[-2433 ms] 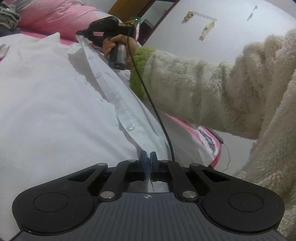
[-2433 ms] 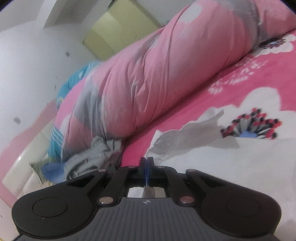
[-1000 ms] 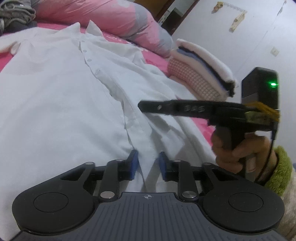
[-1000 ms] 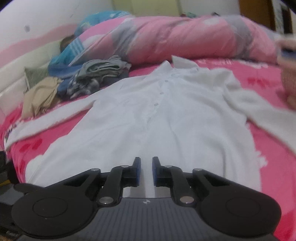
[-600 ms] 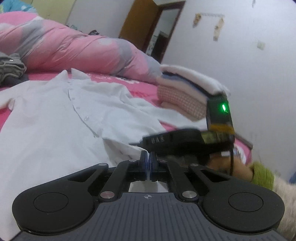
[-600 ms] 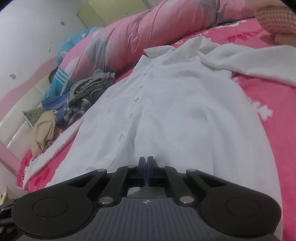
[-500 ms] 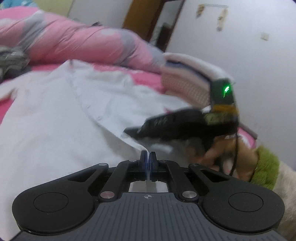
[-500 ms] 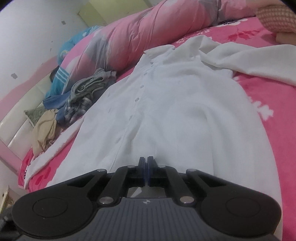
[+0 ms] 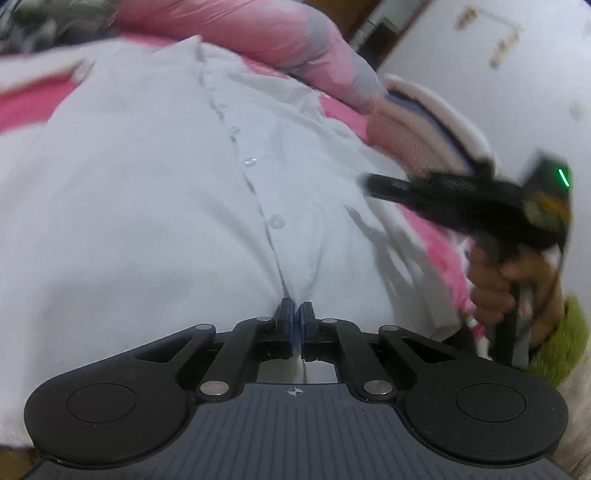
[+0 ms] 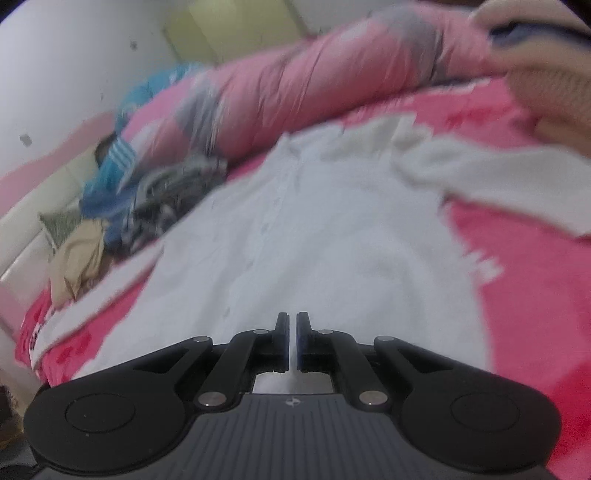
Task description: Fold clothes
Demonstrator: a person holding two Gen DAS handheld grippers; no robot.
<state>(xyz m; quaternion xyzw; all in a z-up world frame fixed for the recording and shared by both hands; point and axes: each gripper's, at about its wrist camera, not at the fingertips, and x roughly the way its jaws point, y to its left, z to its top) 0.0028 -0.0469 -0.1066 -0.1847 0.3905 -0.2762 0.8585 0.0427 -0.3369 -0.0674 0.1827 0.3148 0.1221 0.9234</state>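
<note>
In the left wrist view, the left claw has its blue pads pressed together on the hem of the white shirt, right at the bottom of the button placket; cloth puckers into the pinch, so this looks like a real grip on the hem and not merely a shut claw resting on fabric. The shirt lies front up and spread open along the bed, collar towards the pink duvet roll. Holding the bottom middle probably serves to pull the body taut or to carry the hem up towards the collar. To the right, the person's hand grips the handle of the right claw, which hovers blurred over the shirt's right side near a stack of folded clothes. In the right wrist view, that claw shows its fingers slightly parted with a narrow gap and nothing between them, poised low over the lower part of the shirt. One sleeve trails out across the pink sheet, so the garment lies flat and unfolded. A heap of loose clothes sits beside it on the left. The picture is motion-blurred, so finer creases cannot be made out.
</note>
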